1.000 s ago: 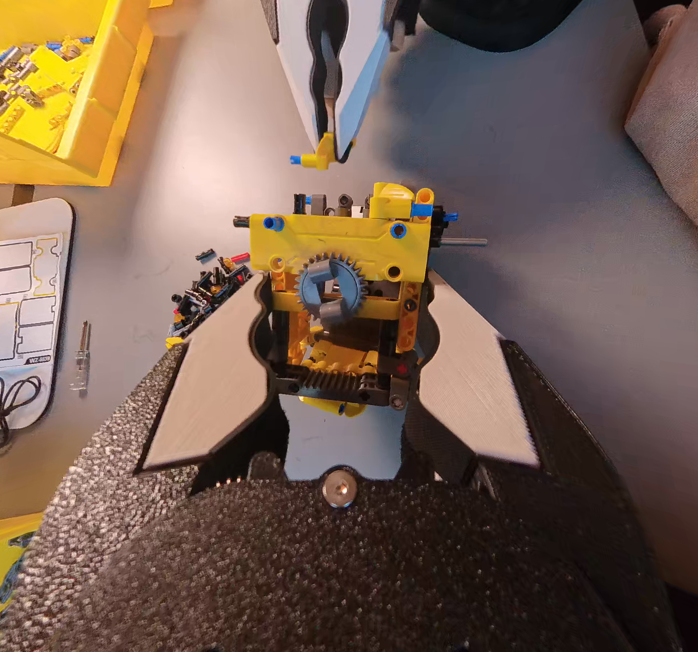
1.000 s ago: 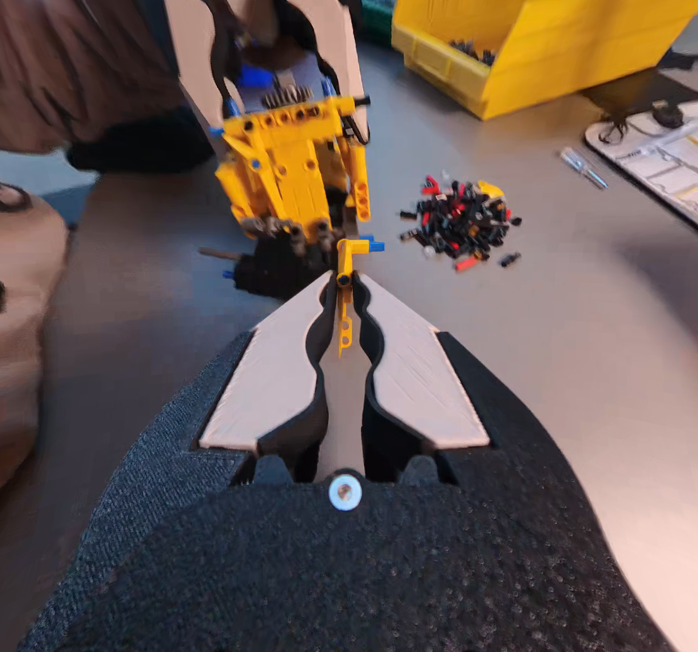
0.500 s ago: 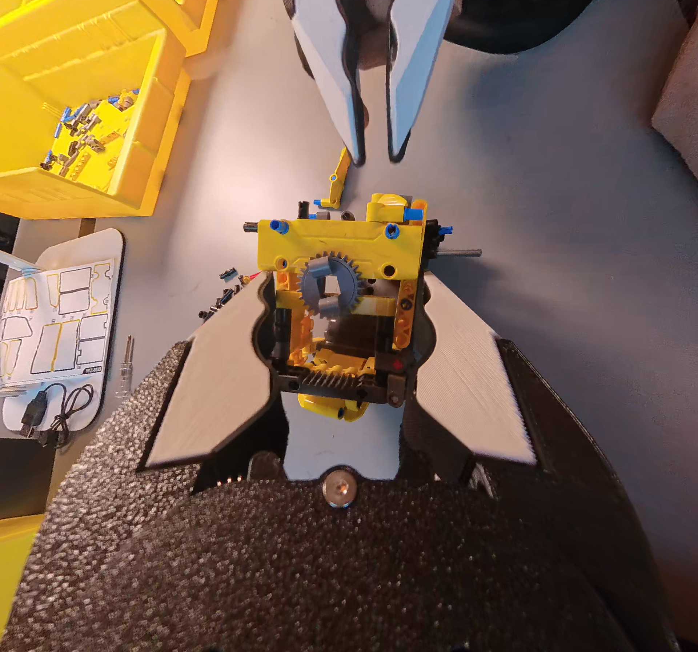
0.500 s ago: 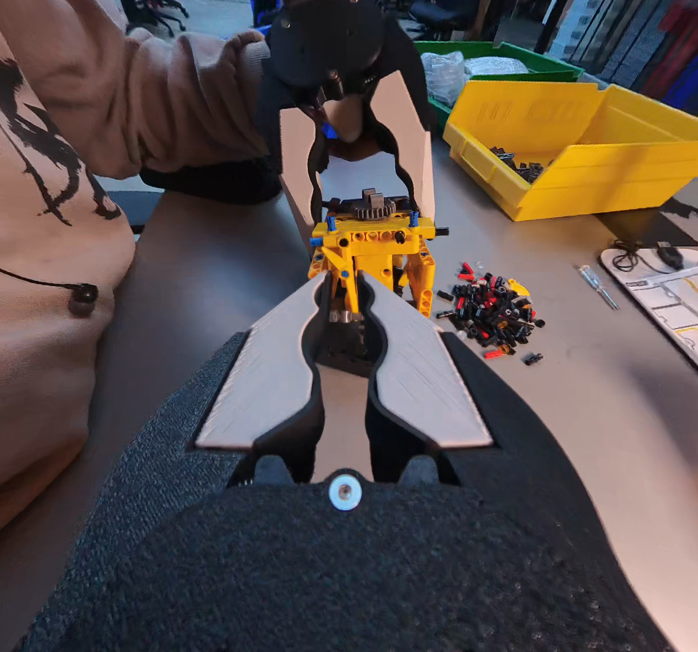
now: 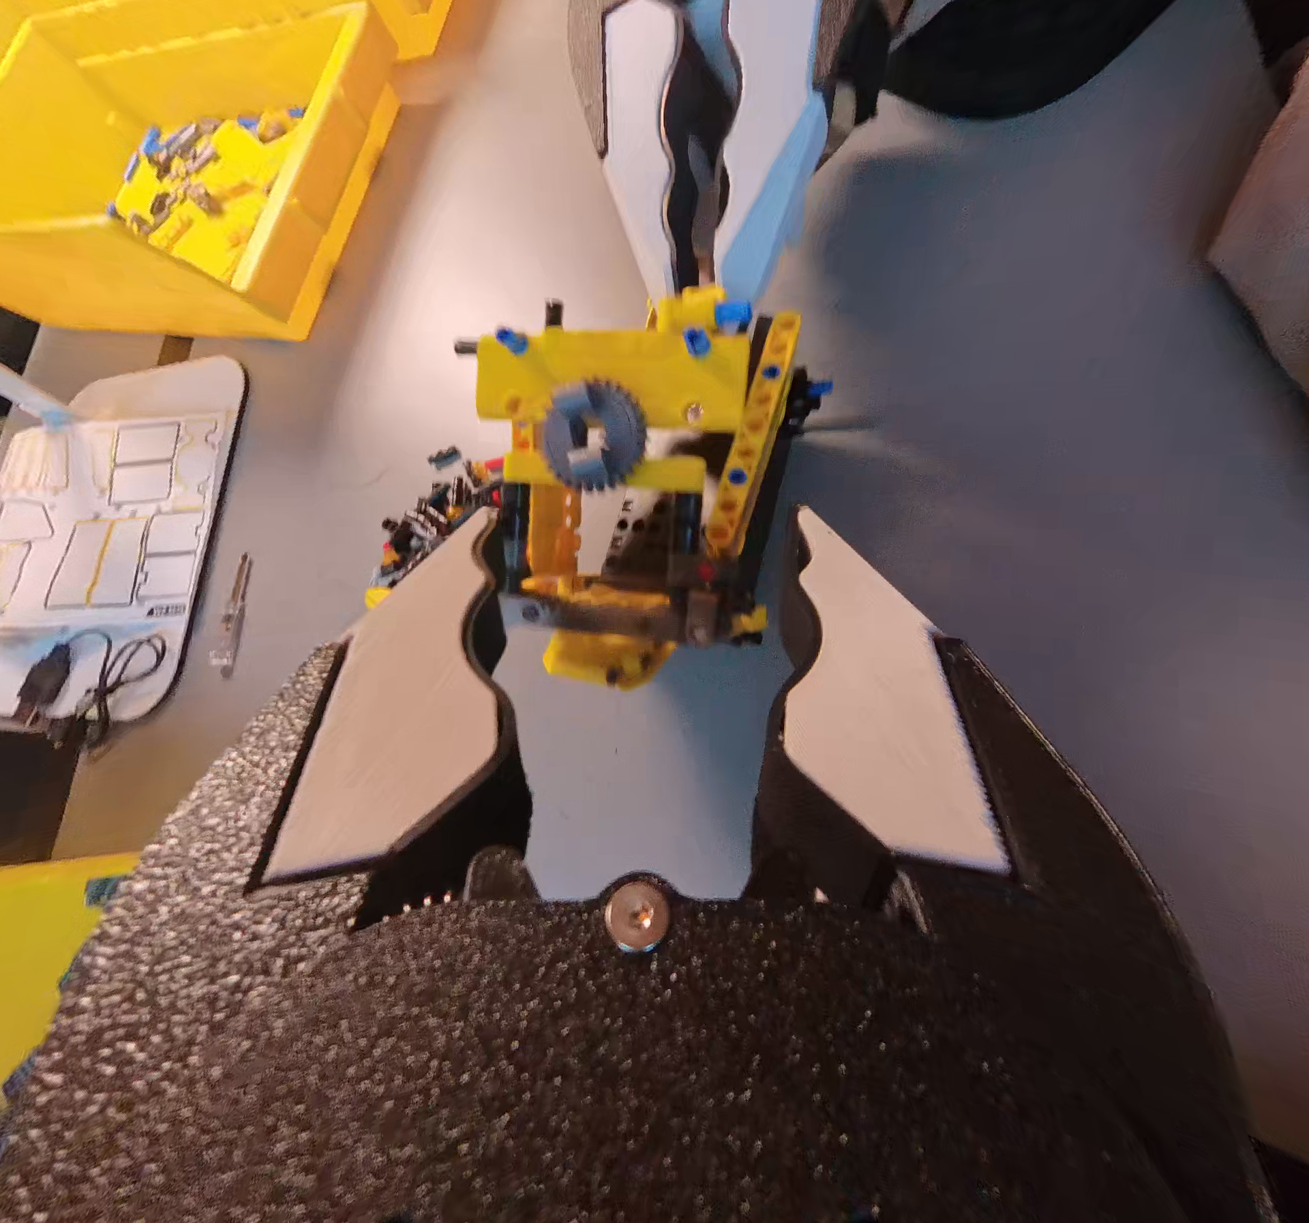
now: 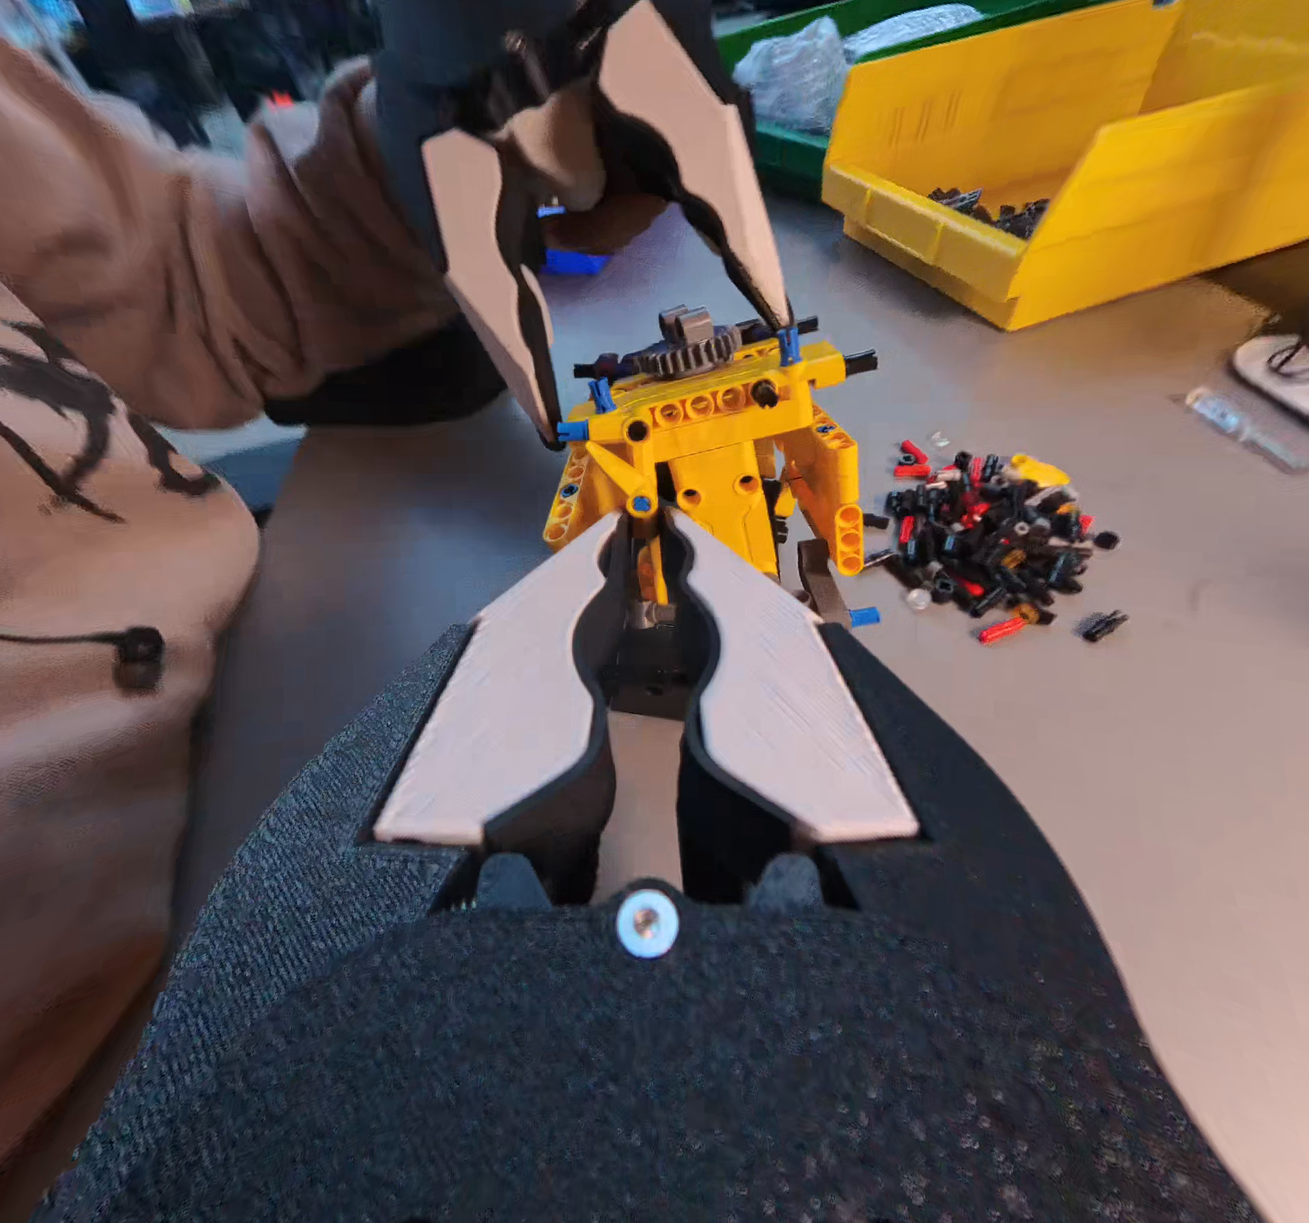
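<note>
The yellow brick model (image 5: pixel 609 374) stands on the bench (image 6: pixel 1062 764), near the edge at the person's side. The left gripper (image 5: pixel 644 516) straddles it, jaws wide apart. The right gripper (image 6: pixel 646 516), jaws almost closed, has its tips at the model's front; I cannot tell if it pinches anything. A pile of small parts (image 6: pixel 992 537) lies just beside.

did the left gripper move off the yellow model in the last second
Yes. The left gripper has backed away from the yellow model: its jaws clamped the model's sides before and now stand wide apart.
</note>
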A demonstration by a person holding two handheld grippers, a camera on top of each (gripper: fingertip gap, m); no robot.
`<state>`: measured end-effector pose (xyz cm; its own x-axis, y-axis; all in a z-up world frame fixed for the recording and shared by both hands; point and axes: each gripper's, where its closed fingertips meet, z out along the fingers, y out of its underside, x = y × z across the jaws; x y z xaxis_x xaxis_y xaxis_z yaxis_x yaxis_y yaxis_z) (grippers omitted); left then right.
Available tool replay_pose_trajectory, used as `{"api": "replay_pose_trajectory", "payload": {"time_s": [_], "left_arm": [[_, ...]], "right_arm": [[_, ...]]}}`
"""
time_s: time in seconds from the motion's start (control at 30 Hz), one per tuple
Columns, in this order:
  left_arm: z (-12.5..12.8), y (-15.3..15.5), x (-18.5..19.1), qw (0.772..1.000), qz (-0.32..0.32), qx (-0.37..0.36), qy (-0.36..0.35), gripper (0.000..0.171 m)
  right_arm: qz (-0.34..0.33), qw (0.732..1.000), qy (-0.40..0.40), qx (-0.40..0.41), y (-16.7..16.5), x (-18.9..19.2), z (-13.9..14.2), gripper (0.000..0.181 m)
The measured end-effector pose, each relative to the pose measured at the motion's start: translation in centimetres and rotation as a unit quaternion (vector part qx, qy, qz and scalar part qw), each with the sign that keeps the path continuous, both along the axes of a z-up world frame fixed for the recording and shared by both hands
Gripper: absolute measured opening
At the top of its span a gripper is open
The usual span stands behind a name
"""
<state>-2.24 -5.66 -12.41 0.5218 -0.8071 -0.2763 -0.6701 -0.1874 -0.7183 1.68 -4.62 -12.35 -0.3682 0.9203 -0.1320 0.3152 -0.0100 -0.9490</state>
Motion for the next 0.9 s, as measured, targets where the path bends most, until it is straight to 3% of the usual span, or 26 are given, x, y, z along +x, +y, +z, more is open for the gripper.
{"api": "replay_pose_trajectory", "payload": {"time_s": [0.17,0.27,0.37,0.57,0.67,0.77,0.9], "left_arm": [[-1.0,0.2,-1.8,0.996,0.057,-0.018,-0.070,0.095],[-1.7,0.2,-0.5,0.978,0.061,-0.071,-0.189,0.098],[-2.3,0.4,0.3,0.970,0.056,-0.087,-0.220,0.100],[-1.2,0.4,0.5,0.965,0.044,-0.080,-0.245,0.087],[-1.5,0.3,0.3,0.972,0.047,-0.070,-0.221,0.087],[-0.5,-0.1,0.5,0.966,0.036,-0.075,-0.246,0.085],[0.1,-0.4,0.6,0.958,0.026,-0.086,-0.273,0.082]], "right_arm": [[-0.004,0.975,-0.014,-0.220,1.2,0.1,1.2,0.006],[0.003,0.955,-0.015,-0.297,1.4,0.1,1.7,0.007],[0.017,0.934,-0.010,-0.355,1.4,0.3,2.3,0.005],[0.040,0.936,0.017,-0.349,1.5,1.0,3.8,0.006],[0.037,0.963,0.019,-0.267,1.2,1.0,3.9,0.006],[0.051,0.957,0.021,-0.284,1.0,1.2,4.3,0.006],[0.057,0.973,0.009,-0.221,0.8,1.6,3.7,0.006]]}}
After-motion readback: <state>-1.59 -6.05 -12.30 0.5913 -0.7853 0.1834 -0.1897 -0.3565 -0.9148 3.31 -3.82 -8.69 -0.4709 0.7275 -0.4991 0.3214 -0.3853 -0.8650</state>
